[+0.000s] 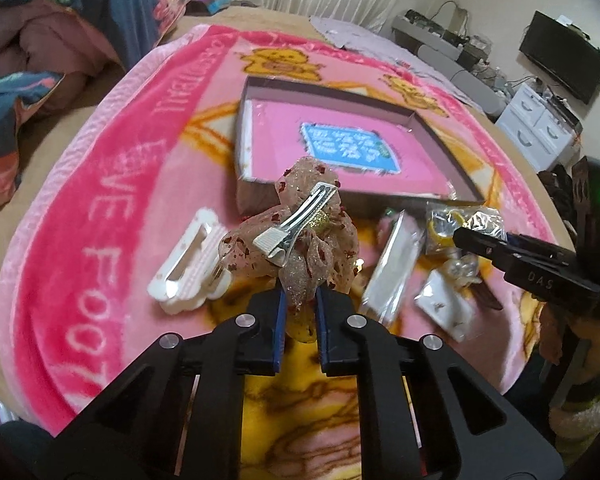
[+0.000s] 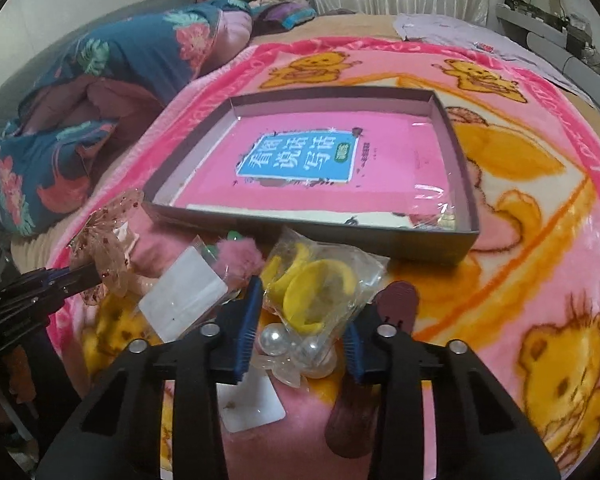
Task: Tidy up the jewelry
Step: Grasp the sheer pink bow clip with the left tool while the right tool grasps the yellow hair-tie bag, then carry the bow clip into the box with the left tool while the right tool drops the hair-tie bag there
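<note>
The box [image 1: 256, 136] lies at 12 o'clock from both grippers, open side up, its long axis running left to right across both views, so each load has to travel forward over the near wall. The left gripper [image 1: 300, 304] is clenched on the bow clip [image 1: 300, 228], pitched steeply down. The right gripper [image 2: 302, 340], equally pitched and nearer the box, grasps the bag [image 2: 320, 280] of yellow pieces.

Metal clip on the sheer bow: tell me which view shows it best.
Left wrist view. The metal clip faces the camera on the sheer bow, pinched by the left gripper. The right wrist view shows only the bow's edge, no clip.
</note>
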Tool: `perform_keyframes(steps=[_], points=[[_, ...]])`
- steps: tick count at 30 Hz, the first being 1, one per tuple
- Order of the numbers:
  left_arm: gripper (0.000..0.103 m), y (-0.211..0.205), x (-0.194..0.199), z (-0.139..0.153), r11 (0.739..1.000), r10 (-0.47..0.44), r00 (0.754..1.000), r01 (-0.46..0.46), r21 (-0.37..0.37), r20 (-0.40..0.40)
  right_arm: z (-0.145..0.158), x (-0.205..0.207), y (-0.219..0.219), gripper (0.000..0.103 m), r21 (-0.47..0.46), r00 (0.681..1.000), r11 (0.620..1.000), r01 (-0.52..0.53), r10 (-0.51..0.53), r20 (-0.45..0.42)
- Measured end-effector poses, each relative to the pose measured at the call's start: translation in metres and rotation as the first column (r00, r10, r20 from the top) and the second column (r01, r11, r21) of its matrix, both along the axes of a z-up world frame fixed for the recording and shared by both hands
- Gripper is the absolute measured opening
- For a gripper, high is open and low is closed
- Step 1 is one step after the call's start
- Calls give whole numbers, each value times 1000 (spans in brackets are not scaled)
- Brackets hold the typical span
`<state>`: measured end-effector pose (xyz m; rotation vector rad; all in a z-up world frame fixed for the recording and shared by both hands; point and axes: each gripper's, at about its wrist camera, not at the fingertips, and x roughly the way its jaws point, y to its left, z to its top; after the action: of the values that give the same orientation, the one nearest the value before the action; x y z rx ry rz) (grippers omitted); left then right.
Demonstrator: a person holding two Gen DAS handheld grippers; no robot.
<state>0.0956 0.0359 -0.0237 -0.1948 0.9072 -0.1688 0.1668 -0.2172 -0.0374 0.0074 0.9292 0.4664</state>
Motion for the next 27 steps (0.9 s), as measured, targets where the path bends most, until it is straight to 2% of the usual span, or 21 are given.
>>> perform_keyframes(steps=[11, 15, 22, 27], points=[[6, -21, 27, 27, 999, -49, 997, 50, -8, 53, 25, -6, -55, 28, 124, 995, 988, 95, -99, 26], [6, -27, 41, 32, 998, -60, 996, 60, -10, 68, 33, -2, -74, 28, 142, 989, 980, 136, -143, 41], [6, -31, 74, 30, 998, -58, 997, 60, -37, 45, 42, 9, -91, 28, 156, 980, 972, 174, -186, 65], [6, -37, 99, 23, 999, -50, 998, 51, -7, 39, 49, 20, -89, 28, 152, 980, 974, 166, -181, 87]])
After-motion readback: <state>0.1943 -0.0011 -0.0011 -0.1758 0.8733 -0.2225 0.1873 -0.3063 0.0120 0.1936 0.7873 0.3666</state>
